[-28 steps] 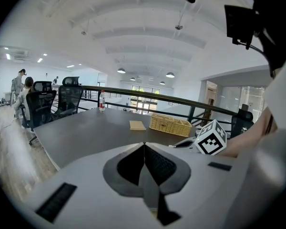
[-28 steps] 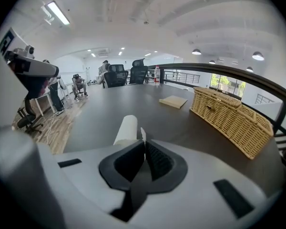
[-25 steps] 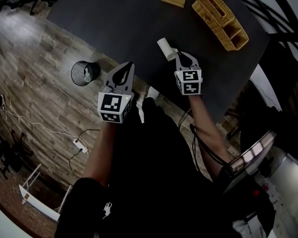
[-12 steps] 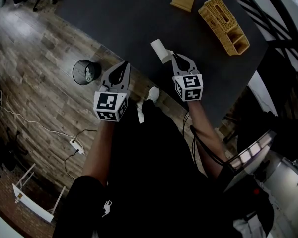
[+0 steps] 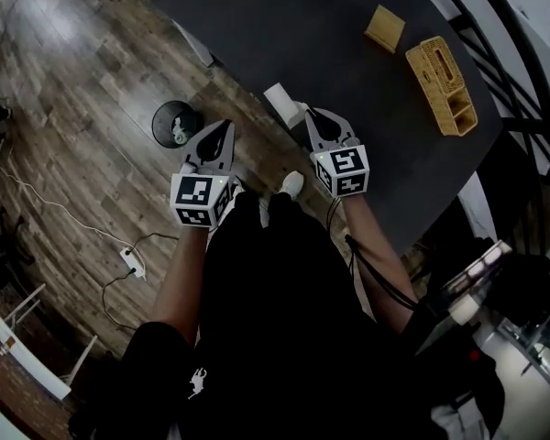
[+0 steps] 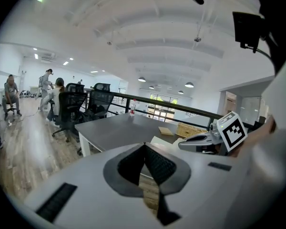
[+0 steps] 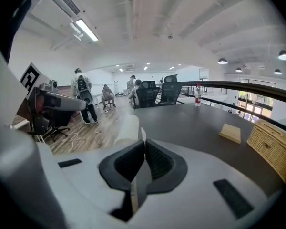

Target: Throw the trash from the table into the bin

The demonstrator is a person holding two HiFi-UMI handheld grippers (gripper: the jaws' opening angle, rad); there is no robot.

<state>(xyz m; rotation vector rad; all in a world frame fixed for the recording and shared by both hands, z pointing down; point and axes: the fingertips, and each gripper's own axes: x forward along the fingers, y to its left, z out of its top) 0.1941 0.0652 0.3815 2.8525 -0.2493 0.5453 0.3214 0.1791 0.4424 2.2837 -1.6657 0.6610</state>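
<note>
Holding both forearms out ahead, roughly parallel, marker cubes facing up at the head camera, noses tipped slightly down. Reading the right tool (image 5: 304, 117) as clamped tight on the white paper trash (image 5: 280, 100). Pinched by one thin edge between the pads in the right gripper view, rolled bulk sticking out past the tips. Placing that trash at the near edge of the dark counter (image 5: 312, 26) in the head view; touching the surface or lifted off it, can't tell. Reading the left tool (image 5: 225, 128) as closed pad to pad on nothing, floorboards showing through the gap below the tips. Placing it over the wood floor (image 5: 82, 90), tips just beside the black bin (image 5: 172, 122) standing there near the counter's corner. Can't resolve the pale stuff inside the bin. Noting a wicker basket (image 5: 443, 85) and a tan block (image 5: 385, 27) further back on the counter, well apart from both tools. Losing the counter's far end at the frame top. Losing the legs under dark clothing, only one white shoe (image 5: 293, 183) showing between the arms. Noting a cable (image 5: 367, 269) running along the right forearm.
</note>
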